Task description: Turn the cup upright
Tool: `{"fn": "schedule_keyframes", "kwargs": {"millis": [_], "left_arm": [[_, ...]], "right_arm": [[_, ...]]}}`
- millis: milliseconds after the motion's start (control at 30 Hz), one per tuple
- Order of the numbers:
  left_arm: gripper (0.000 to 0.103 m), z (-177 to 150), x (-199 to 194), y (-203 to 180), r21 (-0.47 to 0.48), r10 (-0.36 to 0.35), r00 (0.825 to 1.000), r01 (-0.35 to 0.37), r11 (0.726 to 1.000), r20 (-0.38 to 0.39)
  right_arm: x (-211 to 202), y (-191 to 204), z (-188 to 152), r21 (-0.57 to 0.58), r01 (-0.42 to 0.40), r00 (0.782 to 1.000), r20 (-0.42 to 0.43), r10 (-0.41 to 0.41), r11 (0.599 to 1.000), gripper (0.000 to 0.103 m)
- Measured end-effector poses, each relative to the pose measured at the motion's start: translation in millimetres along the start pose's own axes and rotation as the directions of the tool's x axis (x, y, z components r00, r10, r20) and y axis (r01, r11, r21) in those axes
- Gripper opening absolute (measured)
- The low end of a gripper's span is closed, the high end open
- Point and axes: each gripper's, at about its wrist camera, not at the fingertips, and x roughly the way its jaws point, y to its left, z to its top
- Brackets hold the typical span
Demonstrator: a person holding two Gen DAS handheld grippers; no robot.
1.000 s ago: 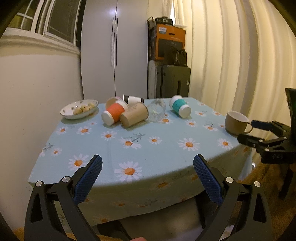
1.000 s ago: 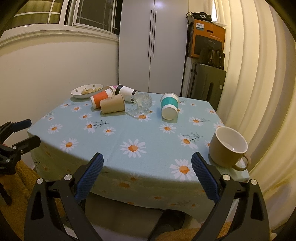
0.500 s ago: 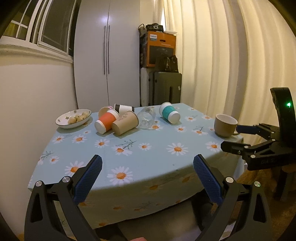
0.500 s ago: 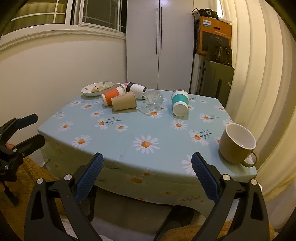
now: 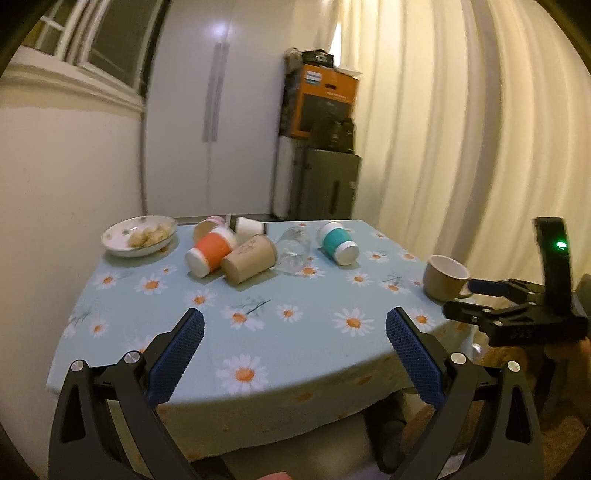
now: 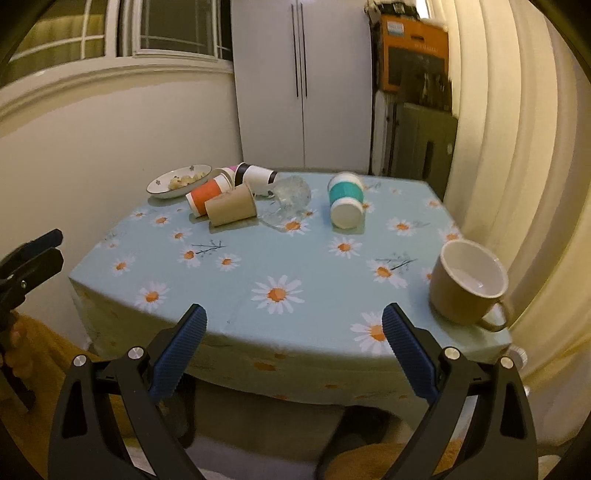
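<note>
cream curtains [image 5: 461, 140] | white wardrobe [image 6: 303, 85] | window [image 6: 110, 33] (dark outside) | warm light

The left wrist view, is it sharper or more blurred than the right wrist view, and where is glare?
Left wrist view: more blurred, the wardrobe handles smear and bright glare sits on its door. Right wrist view: sharper, handles crisp, but the tan mug has a soft edge. Both views bend straight lines, fisheye style.

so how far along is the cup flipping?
Done: the tan ceramic mug stands upright at the table's right edge. In hand: nothing; the left gripper and right gripper are both open, short of the table. Left: the teal-sleeved cup, orange-sleeved cup, brown paper cup, black-and-white cup and clear glass all lie on their sides.
</note>
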Motion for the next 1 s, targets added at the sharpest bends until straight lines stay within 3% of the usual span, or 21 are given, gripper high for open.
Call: {"fn": "schedule_keyframes", "kwargs": {"millis": [200,267,333,433,567,633,700,767,1000], "left_arm": [[0.096,49.1,46.6,10.9,0.123,-0.105,0.983,0.124,0.985,-0.151],[0.096,64.1,63.5,16.1,0.154,-0.102,0.982,0.127,0.98,-0.158],[0.096,78.8,87.6,26.6,0.137,-0.147,0.97,0.175,0.975,-0.195],[0.096,94.2,127.1,41.8,0.122,-0.165,0.952,0.201,0.972,-0.258],[0.095,102.6,180.0,56.7,0.162,-0.152,0.915,0.226,0.961,-0.375],[0.095,106.9,206.4,67.9,0.167,-0.139,0.89,0.231,0.958,-0.433],[0.092,108.9,226.1,73.2,0.169,-0.13,0.871,0.234,0.957,-0.474],[0.083,110.1,245.0,75.2,0.2,-0.094,0.855,0.224,0.954,-0.509],[0.082,106.3,297.8,70.9,0.284,-0.042,0.792,0.267,0.921,-0.61]], "right_arm": [[36.3,-10.6,51.8,-0.003,-0.014,0.998,-0.055,0.014,1.0,0.095],[50.2,-17.5,74.1,0.049,-0.071,0.994,-0.075,0.074,0.996,0.095],[62.6,-24.2,93.2,0.112,-0.13,0.986,-0.087,0.14,0.985,0.095],[86.0,-26.5,120.2,0.169,-0.232,0.959,-0.127,0.254,0.958,0.095],[104.3,-32.6,140.2,0.221,-0.254,0.946,-0.143,0.289,0.941,0.095],[112.1,-36.8,143.0,0.234,-0.221,0.952,-0.158,0.261,0.947,0.095],[115.2,-39.6,140.6,0.232,-0.202,0.957,-0.159,0.242,0.951,0.095],[123.3,-44.5,133.8,0.254,-0.214,0.949,-0.175,0.263,0.943,0.095],[140.3,-60.8,116.6,0.289,-0.206,0.935,-0.225,0.276,0.935,0.095]]}}
